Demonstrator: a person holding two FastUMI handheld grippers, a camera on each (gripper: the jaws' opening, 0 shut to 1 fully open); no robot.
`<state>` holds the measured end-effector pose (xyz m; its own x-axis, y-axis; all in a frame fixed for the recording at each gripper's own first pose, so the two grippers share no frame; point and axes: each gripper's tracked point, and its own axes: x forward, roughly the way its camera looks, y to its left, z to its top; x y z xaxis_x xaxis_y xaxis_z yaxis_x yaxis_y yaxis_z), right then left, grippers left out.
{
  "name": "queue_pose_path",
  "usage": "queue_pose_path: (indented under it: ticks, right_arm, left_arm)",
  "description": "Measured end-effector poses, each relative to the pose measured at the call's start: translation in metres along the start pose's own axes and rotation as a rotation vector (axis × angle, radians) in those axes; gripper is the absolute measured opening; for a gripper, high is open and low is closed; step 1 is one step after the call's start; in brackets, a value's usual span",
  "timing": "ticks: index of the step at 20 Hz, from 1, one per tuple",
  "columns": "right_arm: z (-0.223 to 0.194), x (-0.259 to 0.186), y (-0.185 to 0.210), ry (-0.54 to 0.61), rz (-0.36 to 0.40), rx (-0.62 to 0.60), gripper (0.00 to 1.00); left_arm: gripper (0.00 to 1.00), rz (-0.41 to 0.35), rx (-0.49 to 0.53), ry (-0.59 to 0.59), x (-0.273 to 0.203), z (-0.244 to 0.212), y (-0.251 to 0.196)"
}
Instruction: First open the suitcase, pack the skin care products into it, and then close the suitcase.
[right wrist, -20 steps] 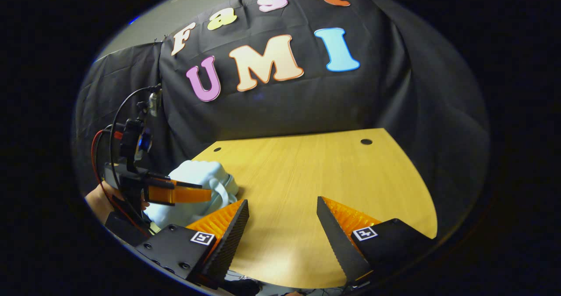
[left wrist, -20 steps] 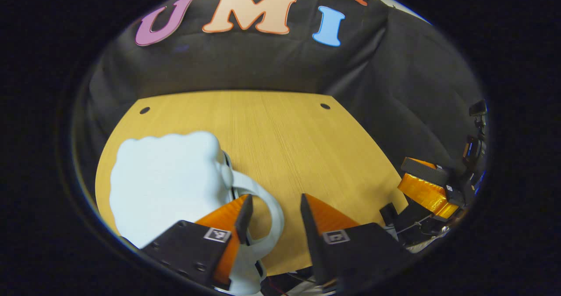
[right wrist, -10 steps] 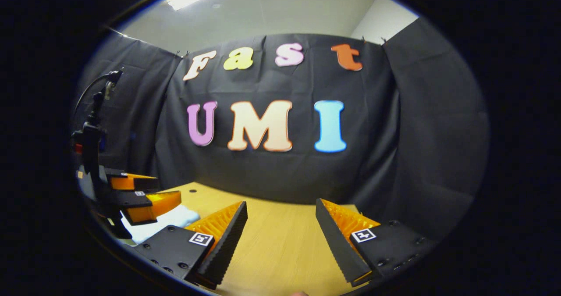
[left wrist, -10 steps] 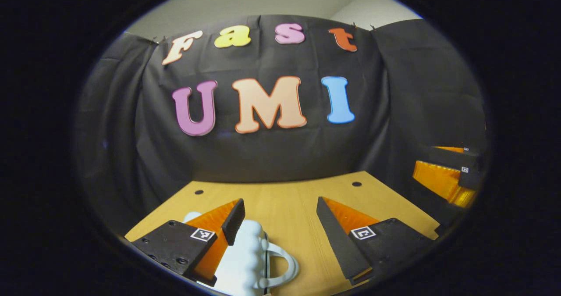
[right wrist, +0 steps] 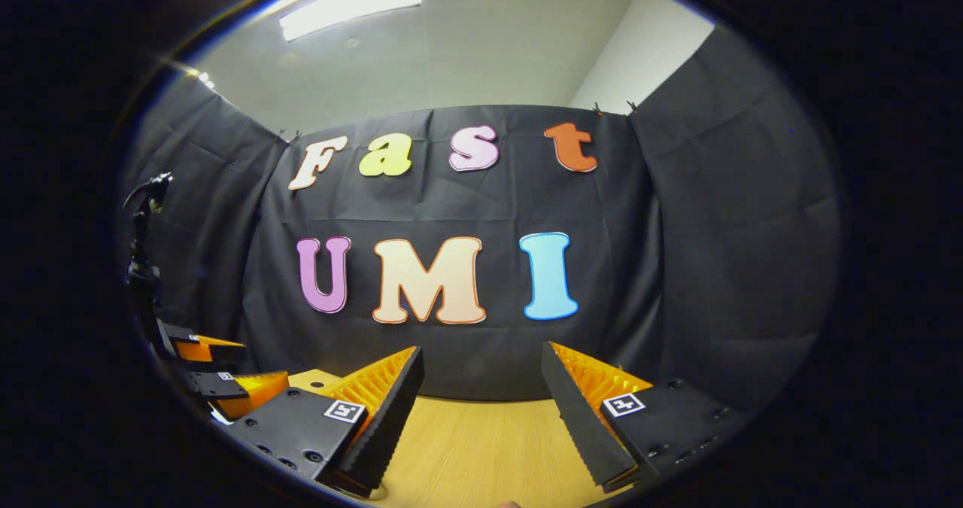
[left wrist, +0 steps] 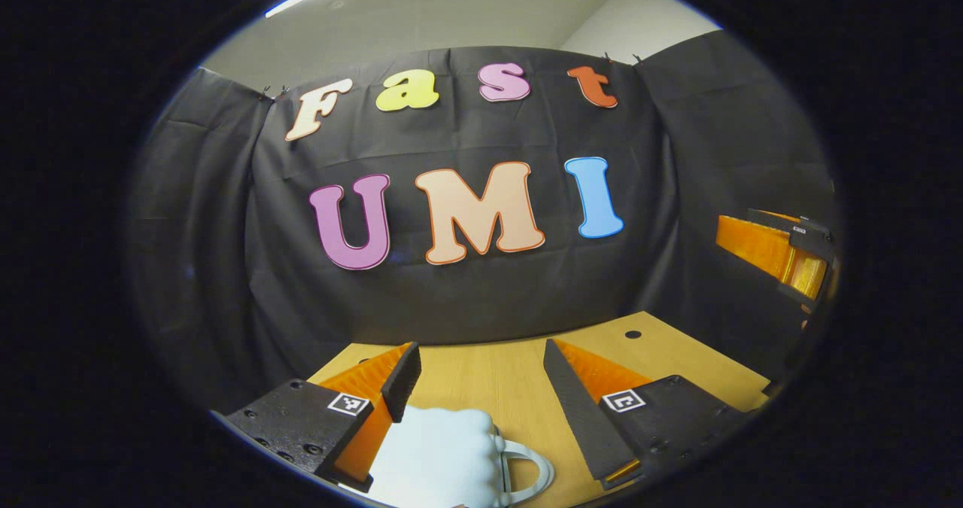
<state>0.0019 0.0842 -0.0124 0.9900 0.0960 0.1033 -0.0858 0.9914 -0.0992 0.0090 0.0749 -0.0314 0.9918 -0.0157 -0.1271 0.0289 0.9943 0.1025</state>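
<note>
below, pale blue lumpy suitcase, handle rightward.

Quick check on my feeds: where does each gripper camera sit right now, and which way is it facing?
Left gripper view: rides the left gripper, faces the cloth wall across the wooden table; own fingers apart above the pale blue suitcase.
Right gripper view: rides the right gripper, aimed higher at the wall and ceiling light; own fingers apart.
Shared: wall, table, and each shows the other gripper at its edge.
</note>
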Motion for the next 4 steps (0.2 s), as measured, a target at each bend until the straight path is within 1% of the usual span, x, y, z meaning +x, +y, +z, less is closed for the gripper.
queue_pose_path:
  ticks: [1,2,3,4]
  right_arm:
    - [0.003,0.0,0.006,-0.009,0.004,-0.024,0.98]
    - [0.006,0.0,0.012,-0.015,0.006,-0.042,0.96]
    - [0.009,-0.001,0.02,-0.022,0.012,-0.05,0.98]
    - [0.012,-0.001,0.027,-0.028,0.018,-0.053,0.98]
  left_arm:
    - [0.96,-0.005,-0.002,-0.002,0.001,0.001,0.003]
    - [1.0,-0.011,-0.001,0.0,0.002,0.001,0.006]
    - [0.96,-0.019,0.001,0.003,0.003,-0.001,0.008]
    - [0.96,-0.02,0.001,0.002,0.003,-0.001,0.011]
